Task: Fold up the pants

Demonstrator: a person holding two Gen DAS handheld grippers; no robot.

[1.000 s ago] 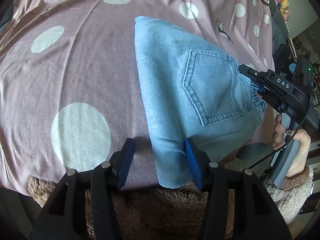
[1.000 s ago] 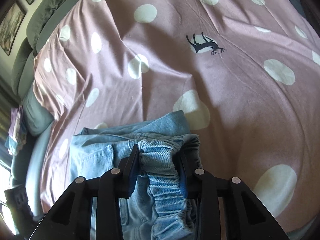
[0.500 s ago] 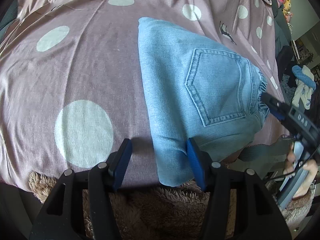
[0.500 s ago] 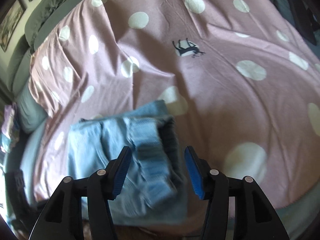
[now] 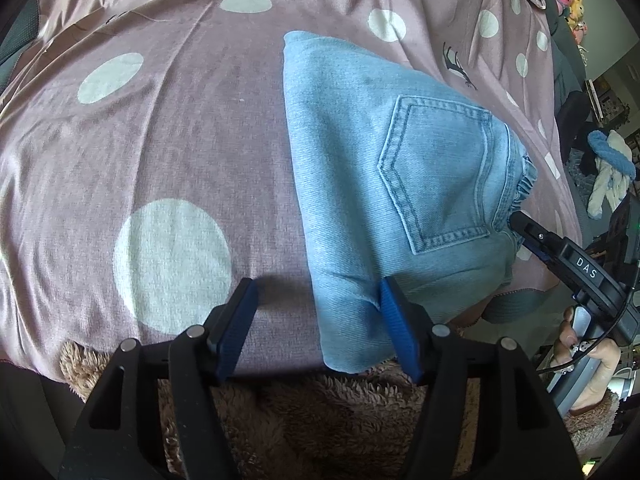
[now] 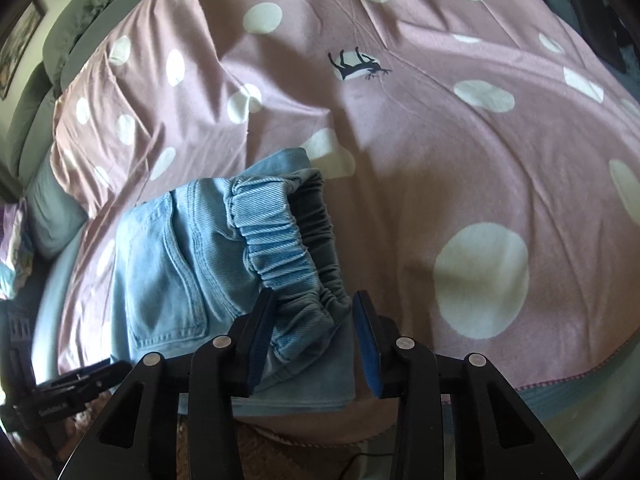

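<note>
Neatly folded pants [image 5: 384,184] — back pocket [image 5: 438,172] up

1. We see light-blue denim pants [image 5: 372,184], folded into a compact stack, back pocket up.
2. Their near corner lies beside our left tongs [image 5: 316,324].
3. Their gathered elastic waistband [image 6: 288,256] sits between our right tongs [image 6: 316,332].

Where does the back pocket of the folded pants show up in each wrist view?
Left wrist: back pocket sits right of centre, on top of the folded pants.
Right wrist: back pocket at lower left.
Shared landmark: the deer print on the dotted bedspread.
</note>
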